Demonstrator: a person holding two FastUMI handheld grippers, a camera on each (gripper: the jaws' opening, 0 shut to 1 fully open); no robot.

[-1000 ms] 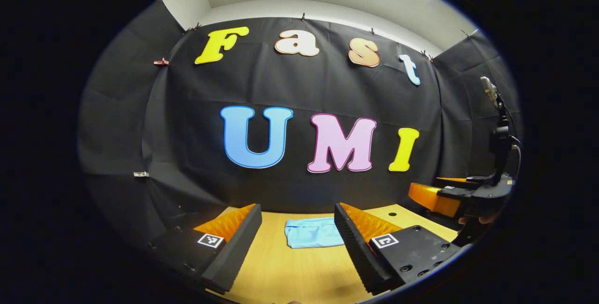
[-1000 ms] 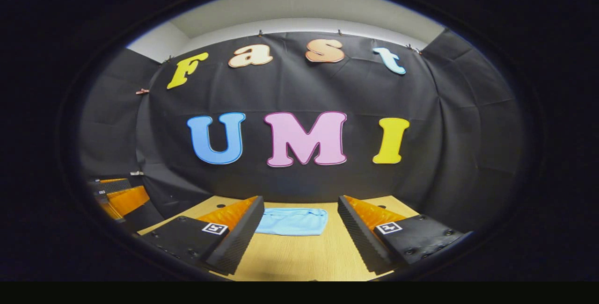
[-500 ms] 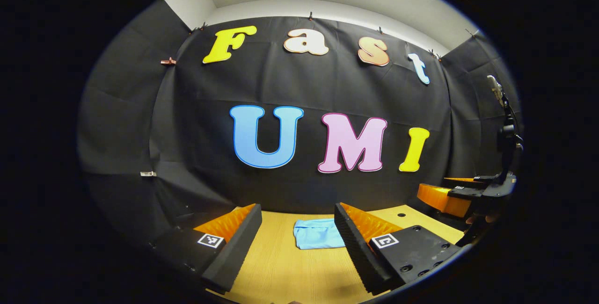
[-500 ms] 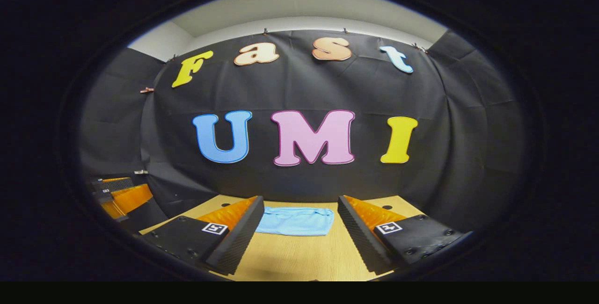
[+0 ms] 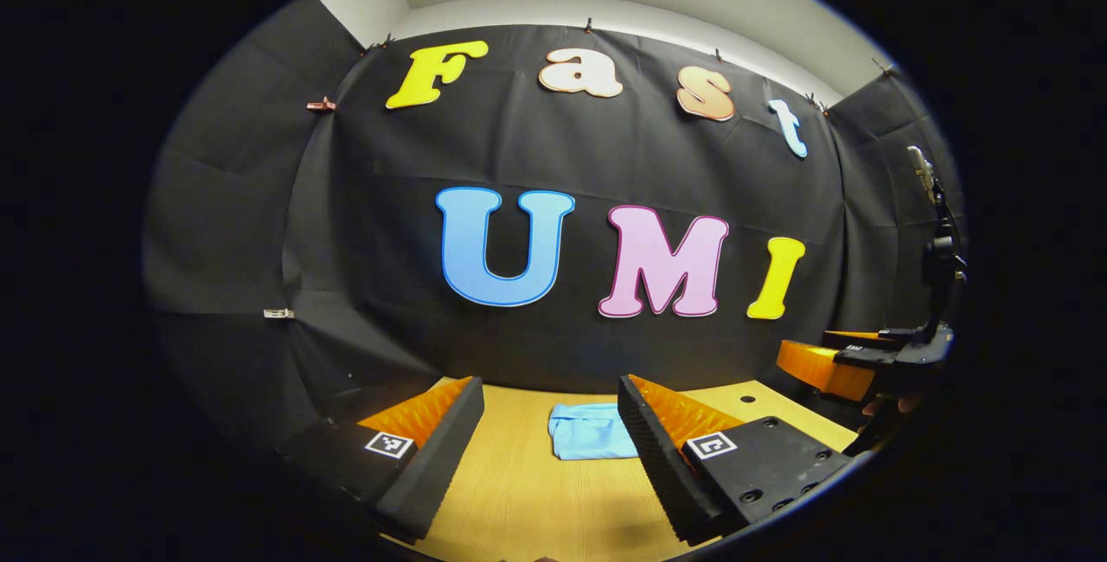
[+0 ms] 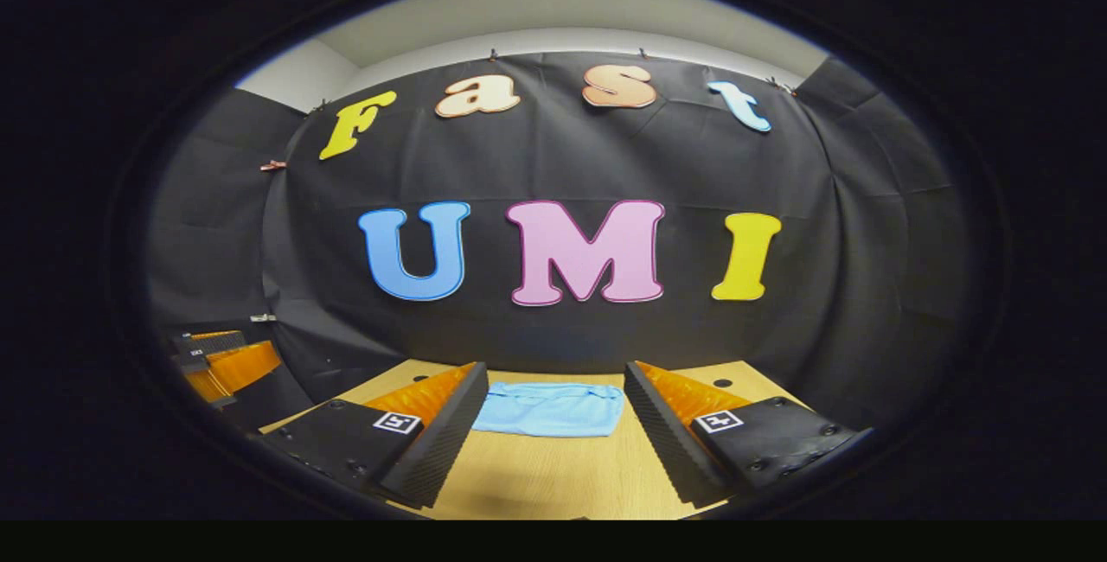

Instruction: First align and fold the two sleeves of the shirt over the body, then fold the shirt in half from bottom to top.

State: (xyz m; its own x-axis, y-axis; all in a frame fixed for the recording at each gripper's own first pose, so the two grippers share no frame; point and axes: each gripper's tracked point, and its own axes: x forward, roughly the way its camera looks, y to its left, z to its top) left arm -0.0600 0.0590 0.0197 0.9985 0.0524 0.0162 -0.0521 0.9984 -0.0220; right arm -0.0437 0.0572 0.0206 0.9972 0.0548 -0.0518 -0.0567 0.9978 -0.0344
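Jaws of both grippers stand spread wide with nothing between them, held above the wooden table (image 5: 519,501). In the left gripper view, the left gripper (image 5: 549,450) shows at the bottom of the frame, and past its fingers the light blue shirt (image 5: 588,432) lies folded into a compact rectangle on the table, just left of the right-hand finger, which covers its edge. In the right gripper view, the right gripper (image 6: 553,441) frames the same shirt (image 6: 549,411) at lower centre, flat near the table's far edge below the black cloth wall (image 6: 562,156). At the right edge of the left gripper view the right gripper (image 5: 852,363) appears again, well apart from the shirt. At the lower left of the right gripper view sits the left gripper (image 6: 225,363).
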